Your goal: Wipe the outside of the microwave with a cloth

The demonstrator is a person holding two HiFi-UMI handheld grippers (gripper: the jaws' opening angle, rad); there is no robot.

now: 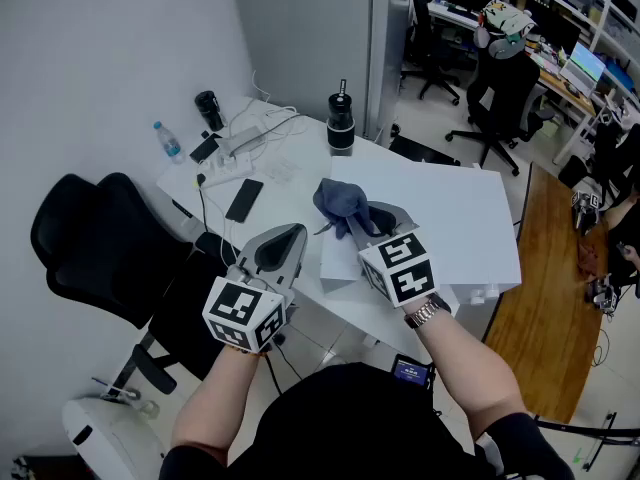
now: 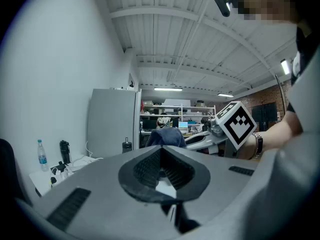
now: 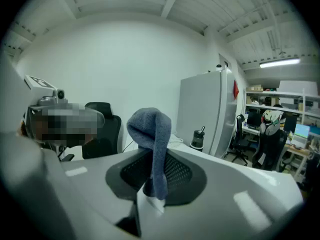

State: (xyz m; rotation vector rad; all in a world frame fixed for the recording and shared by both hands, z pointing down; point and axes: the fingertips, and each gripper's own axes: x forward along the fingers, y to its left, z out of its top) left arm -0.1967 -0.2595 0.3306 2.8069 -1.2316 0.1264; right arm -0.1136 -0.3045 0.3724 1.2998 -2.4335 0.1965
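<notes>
Between the jaws of our right gripper (image 3: 151,184) we had the cloth (image 3: 150,126) clenched: a blue-grey fold pinched low down, rising above the jaws and flopping over at its top. The jaws of our left gripper (image 2: 161,170) were pressed together on nothing. The white box we took for the microwave (image 1: 440,218) lay straight ahead of and below the right jaws, with the cloth over the near left corner of its top. We could not tell whether fabric and top were touching. The top's longer side seemed to run across us, left to right, so a wipe would probably have to travel rightward from that corner. The right gripper was plainly the nearer one, while the left one hung just off the microwave's near left side, above the bench (image 1: 290,173). A black flask (image 1: 340,123) stood beyond the microwave's far left corner. Only the head view showed the microwave under the cloth. The right gripper view showed the pinch itself but nothing of the box. The left gripper view looked across at the cloth and the right gripper from the side.
</notes>
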